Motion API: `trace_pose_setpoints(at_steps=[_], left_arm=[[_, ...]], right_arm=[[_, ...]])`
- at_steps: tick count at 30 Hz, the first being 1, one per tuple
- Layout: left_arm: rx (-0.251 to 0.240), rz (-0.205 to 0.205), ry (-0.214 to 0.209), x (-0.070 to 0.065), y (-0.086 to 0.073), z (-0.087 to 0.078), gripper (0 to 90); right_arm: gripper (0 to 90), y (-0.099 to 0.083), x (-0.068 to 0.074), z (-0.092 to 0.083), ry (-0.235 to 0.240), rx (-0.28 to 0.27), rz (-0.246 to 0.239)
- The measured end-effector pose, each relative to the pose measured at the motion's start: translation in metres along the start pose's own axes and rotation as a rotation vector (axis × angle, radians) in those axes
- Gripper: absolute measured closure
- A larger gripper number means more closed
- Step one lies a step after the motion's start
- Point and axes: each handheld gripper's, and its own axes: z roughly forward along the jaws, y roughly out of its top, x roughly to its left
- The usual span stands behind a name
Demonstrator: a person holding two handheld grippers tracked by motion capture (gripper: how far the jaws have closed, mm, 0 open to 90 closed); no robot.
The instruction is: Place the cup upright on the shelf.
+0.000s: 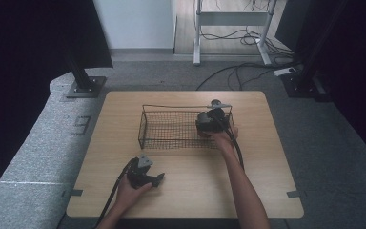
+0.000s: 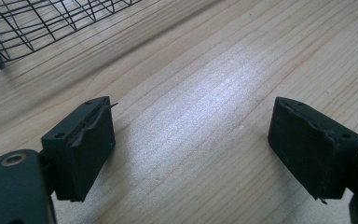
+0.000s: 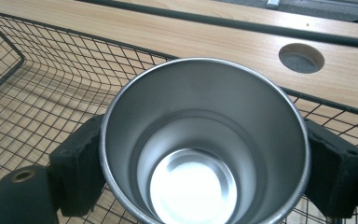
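Right gripper view showed the right gripper [image 3: 205, 163] clamped on a steel cup [image 3: 204, 140], one jaw on each side of its wall, mouth toward the camera, apparently so it could be set upright inside the wire basket [image 3: 37, 84]. High view placed that grasp at the basket's right end, where the mesh walls crowded the jaws. The left gripper [image 2: 191, 140] rested apart on the wooden table [image 2: 205, 70], jaws spread and empty.
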Motion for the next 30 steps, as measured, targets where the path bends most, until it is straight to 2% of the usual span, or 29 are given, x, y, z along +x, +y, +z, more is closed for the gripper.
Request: trace_pose_setpoints(at_steps=[3, 7, 13, 19, 23, 26, 30], left_arm=[[0.000, 0.000, 0.000, 0.000, 0.000, 0.000, 14.4], [0.000, 0.000, 0.000, 0.000, 0.000, 0.000, 14.5], [0.000, 0.000, 0.000, 0.000, 0.000, 0.000, 14.5], [0.000, 0.000, 0.001, 0.000, 0.000, 0.000, 14.5], [0.000, 0.000, 0.001, 0.000, 0.000, 0.000, 14.4], [0.000, 0.000, 0.000, 0.000, 0.000, 0.000, 14.4], [0.000, 0.000, 0.000, 0.000, 0.000, 0.000, 14.4]], right_arm=[[13.8, -0.002, 0.001, 0.003, -0.009, 0.012, -0.007], [13.8, -0.003, 0.004, 0.006, -0.023, 0.036, -0.041], [13.8, -0.004, 0.004, 0.009, -0.018, 0.046, -0.032], [13.8, -0.007, 0.006, 0.012, -0.037, 0.059, -0.056], [13.8, -0.007, 0.009, 0.012, -0.050, 0.077, -0.090], [13.7, -0.007, 0.008, 0.012, -0.049, 0.087, -0.092], [13.3, -0.006, 0.008, 0.011, -0.053, 0.132, -0.101]])
